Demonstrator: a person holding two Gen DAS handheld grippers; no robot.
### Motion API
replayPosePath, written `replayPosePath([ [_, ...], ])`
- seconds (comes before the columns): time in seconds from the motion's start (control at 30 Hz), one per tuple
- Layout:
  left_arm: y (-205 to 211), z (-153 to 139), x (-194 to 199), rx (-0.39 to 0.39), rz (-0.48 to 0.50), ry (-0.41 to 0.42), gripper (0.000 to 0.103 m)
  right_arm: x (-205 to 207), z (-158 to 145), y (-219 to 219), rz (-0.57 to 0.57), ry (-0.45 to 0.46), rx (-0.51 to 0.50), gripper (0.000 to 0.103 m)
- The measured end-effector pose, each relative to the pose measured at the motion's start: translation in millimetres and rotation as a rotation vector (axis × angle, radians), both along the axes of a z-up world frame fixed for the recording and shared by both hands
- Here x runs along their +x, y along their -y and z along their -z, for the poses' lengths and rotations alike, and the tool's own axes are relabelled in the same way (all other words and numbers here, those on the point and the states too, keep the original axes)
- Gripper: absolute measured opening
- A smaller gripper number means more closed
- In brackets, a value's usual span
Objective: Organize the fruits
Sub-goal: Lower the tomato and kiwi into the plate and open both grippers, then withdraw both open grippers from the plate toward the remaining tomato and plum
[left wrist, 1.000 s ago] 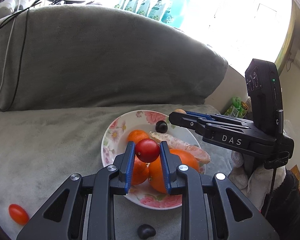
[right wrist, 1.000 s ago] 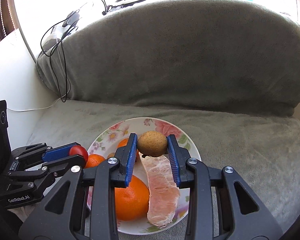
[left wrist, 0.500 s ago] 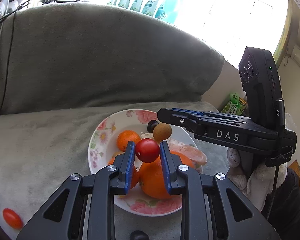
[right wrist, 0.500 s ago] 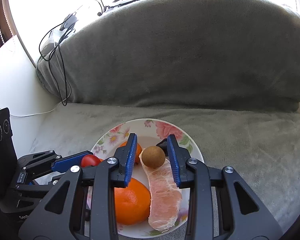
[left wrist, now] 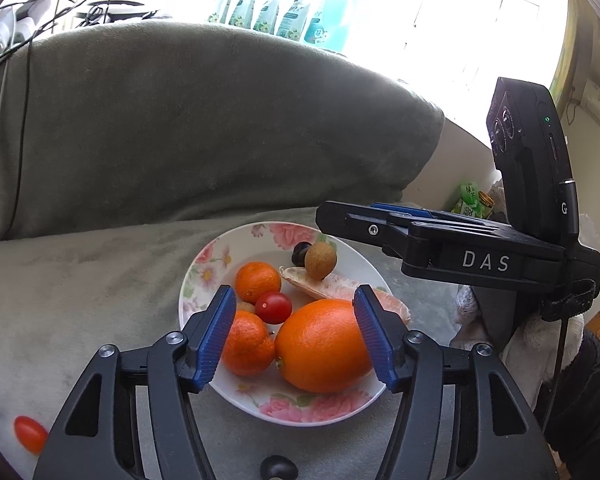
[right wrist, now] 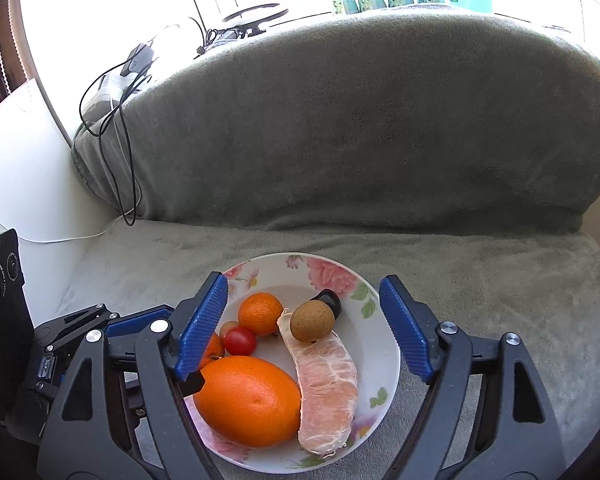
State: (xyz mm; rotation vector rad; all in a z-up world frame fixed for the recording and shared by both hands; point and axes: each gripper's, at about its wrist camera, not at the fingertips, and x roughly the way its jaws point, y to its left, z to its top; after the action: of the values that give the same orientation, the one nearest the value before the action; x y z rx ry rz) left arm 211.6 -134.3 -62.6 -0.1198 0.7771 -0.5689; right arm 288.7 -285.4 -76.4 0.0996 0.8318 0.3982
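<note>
Both grippers hang over the flowered plate [left wrist: 196, 276] on the grey blanket [left wrist: 80, 280], and both stand spread wide with nothing between their pads. The left gripper [left wrist: 296, 334] has let go of the cherry tomato [left wrist: 274, 307] it pinched a second ago; the tomato now sits on the plate just ahead of its left fingertip, between two mandarins [left wrist: 258, 282]. The right gripper [right wrist: 304, 330] has likewise dropped the small brown fruit [right wrist: 312, 321], which rests between its fingers on the far end of the peeled pomelo wedge [right wrist: 328, 392]. That wedge lies with its long axis running away from the right gripper, thick end nearest. The big orange [left wrist: 324, 346] lies between the left gripper's pads, long axis crosswise. Another red tomato [left wrist: 30, 434] lies off the plate, well left of the left gripper.
</note>
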Motion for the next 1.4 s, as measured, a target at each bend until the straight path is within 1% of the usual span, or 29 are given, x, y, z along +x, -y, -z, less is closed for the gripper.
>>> replayPosePath([
  [0.1,0,-2,-2,0.002,-0.001,0.006,0.065,-3,-3,1,0.005,0.011,0.003,0.093],
  [0.17,0,-3,-4,0.007,-0.005,0.013,0.072,-4,-5,1,0.008,0.013,0.003,0.094],
  [0.3,1,-5,-7,0.021,-0.014,0.025,0.073,-7,-7,0,0.014,0.016,-0.003,0.096],
  [0.33,1,-5,-8,0.026,-0.014,0.026,0.075,-8,-8,0,0.015,0.016,-0.002,0.096],
  [0.37,1,-5,-9,0.030,-0.017,0.027,0.079,-10,-9,1,0.016,0.017,-0.001,0.096],
  [0.4,2,-6,-8,0.031,-0.020,0.030,0.081,-11,-9,1,0.016,0.018,-0.002,0.096],
  [0.47,2,-6,-8,0.032,-0.022,0.032,0.081,-13,-11,1,0.017,0.023,-0.008,0.097],
  [0.63,1,-7,-10,0.034,-0.026,0.035,0.081,-19,-15,1,0.017,0.039,-0.015,0.101],
  [0.93,-1,-13,-18,0.036,-0.029,0.056,0.081,-29,-23,2,0.025,0.056,-0.009,0.102],
  [1.13,-5,-20,-27,0.048,-0.043,0.087,0.081,-34,-25,2,0.029,0.062,-0.002,0.102],
  [1.4,-17,-29,-38,0.049,-0.064,0.115,0.081,-59,-32,0,0.035,0.106,0.017,0.102],
])
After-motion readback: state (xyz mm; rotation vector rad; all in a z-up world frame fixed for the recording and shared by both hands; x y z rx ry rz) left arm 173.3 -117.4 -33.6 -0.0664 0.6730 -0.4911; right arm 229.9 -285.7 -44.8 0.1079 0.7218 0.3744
